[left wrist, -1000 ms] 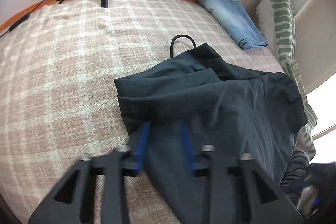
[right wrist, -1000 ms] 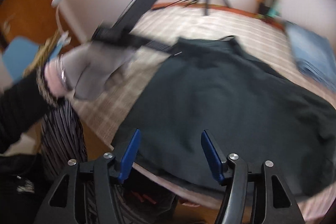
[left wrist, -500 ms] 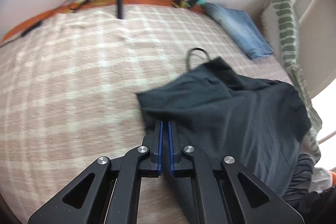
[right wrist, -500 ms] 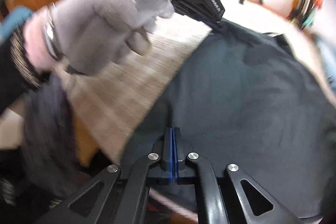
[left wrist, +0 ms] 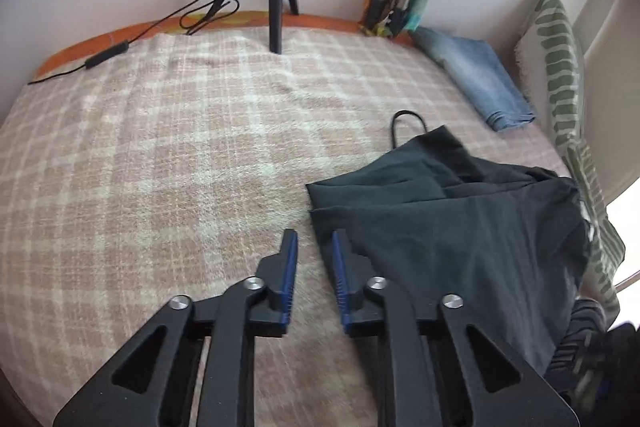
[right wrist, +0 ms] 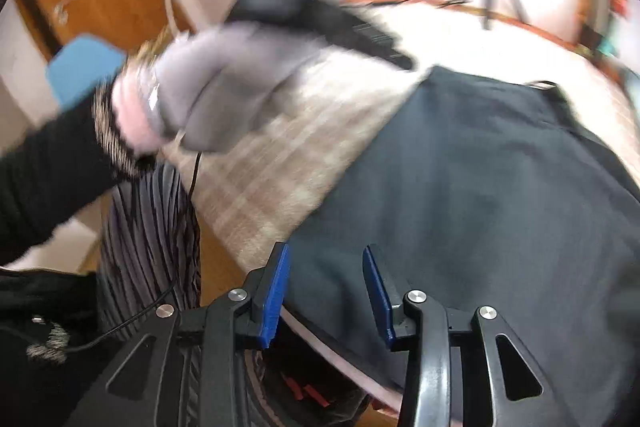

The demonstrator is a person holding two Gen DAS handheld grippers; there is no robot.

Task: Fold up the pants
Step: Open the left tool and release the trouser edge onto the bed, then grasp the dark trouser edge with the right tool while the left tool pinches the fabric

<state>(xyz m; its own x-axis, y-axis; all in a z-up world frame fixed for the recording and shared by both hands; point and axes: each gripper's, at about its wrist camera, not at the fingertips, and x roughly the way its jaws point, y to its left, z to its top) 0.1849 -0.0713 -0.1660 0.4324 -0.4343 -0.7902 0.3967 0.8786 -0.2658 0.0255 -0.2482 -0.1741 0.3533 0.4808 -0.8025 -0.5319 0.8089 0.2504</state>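
Dark fabric, the pants (left wrist: 448,227), lies rumpled on the plaid blanket (left wrist: 160,167) of the bed, toward 3 o'clock in your left wrist view, with one layer already turned over another near its far corner. By my reading you are early: the cloth is neither flat nor squared, and the real folds are left to make. Your left gripper (left wrist: 314,253) hovers at the garment's 9 o'clock edge, its fingers narrowly parted and opening, nothing between them. Your right gripper (right wrist: 326,275) sits over the near hem, fingers opening, with cloth lying below the gap but not pinched. Folded jeans (left wrist: 476,79) rest at 1 o'clock. No containers show anywhere
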